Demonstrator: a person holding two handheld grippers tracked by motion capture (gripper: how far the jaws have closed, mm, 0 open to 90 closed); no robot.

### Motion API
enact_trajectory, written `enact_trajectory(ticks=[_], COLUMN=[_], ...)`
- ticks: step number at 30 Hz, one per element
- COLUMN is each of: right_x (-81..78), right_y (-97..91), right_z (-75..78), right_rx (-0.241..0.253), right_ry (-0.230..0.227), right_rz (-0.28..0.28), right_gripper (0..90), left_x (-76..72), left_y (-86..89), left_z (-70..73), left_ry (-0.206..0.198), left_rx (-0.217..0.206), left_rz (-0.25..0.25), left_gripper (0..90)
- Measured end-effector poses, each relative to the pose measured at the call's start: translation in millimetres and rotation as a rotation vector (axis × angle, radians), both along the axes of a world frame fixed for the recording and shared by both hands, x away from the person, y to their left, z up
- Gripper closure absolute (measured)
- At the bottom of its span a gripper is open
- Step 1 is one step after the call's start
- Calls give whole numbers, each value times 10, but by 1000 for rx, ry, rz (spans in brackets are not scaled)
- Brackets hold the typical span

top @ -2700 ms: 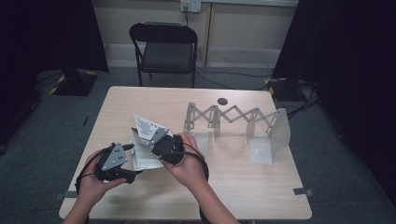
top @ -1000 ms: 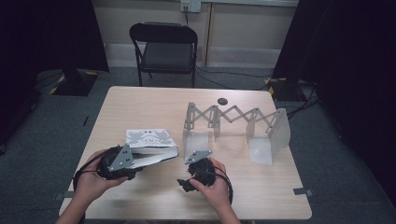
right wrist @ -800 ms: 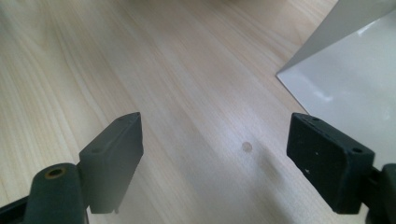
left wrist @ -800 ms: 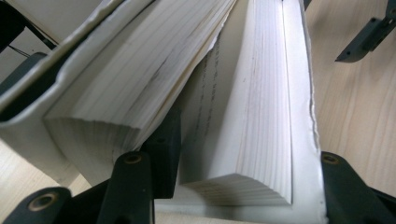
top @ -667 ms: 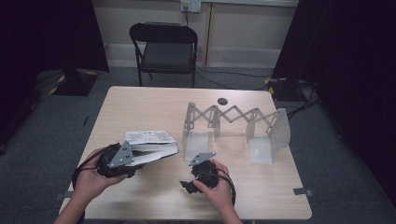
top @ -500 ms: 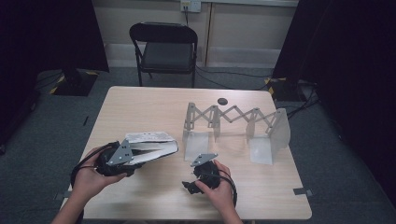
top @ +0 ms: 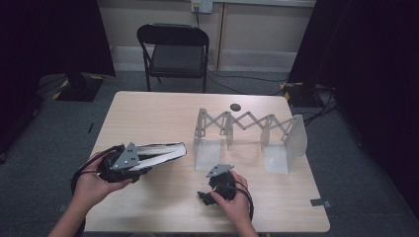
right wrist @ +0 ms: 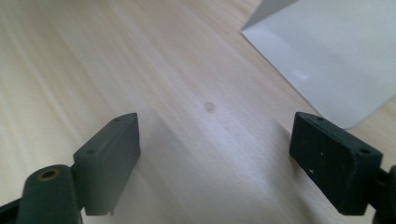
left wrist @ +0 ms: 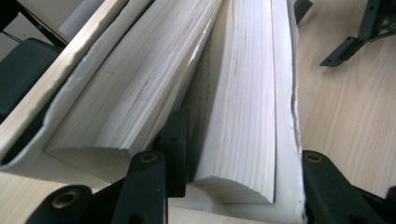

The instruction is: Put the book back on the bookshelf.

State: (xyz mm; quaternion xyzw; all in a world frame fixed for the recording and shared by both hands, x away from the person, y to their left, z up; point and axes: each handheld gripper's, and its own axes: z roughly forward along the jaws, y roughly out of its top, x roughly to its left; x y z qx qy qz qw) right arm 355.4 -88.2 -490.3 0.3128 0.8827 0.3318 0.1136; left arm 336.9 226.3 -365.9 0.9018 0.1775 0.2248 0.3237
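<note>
The left gripper [top: 143, 163] is clamped on a thick white book [top: 160, 152]; its jaws have just been closing, with one jaw slipped between the pages and the other against the outer cover, so roughly half the page block [left wrist: 247, 107] is pinched. The book juts out from the jaws toward the middle of the table [top: 148, 113], held nearly level above the wood. The right gripper [top: 205, 193], well apart from the left one, points down at bare tabletop with its jaws spread wide and nothing between them. Just beyond it stands a white folding book rack [top: 247, 133], its nearest panel [right wrist: 327, 60] close ahead of the right jaws.
</note>
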Motion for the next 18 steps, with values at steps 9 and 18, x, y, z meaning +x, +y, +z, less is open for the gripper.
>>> enact_trajectory(ticks=[9, 18], right_x=[-33, -40], right_y=[-55, -55], right_z=[-78, -99], right_rx=[54, 68], right_ry=[-57, -69], right_rz=[-17, -23], right_gripper=[117, 109], left_x=[-8, 3], left_y=[-3, 19], left_z=[87, 137], left_ry=[36, 51], left_rx=[4, 7], left_rz=[-1, -6], left_gripper=[630, 643])
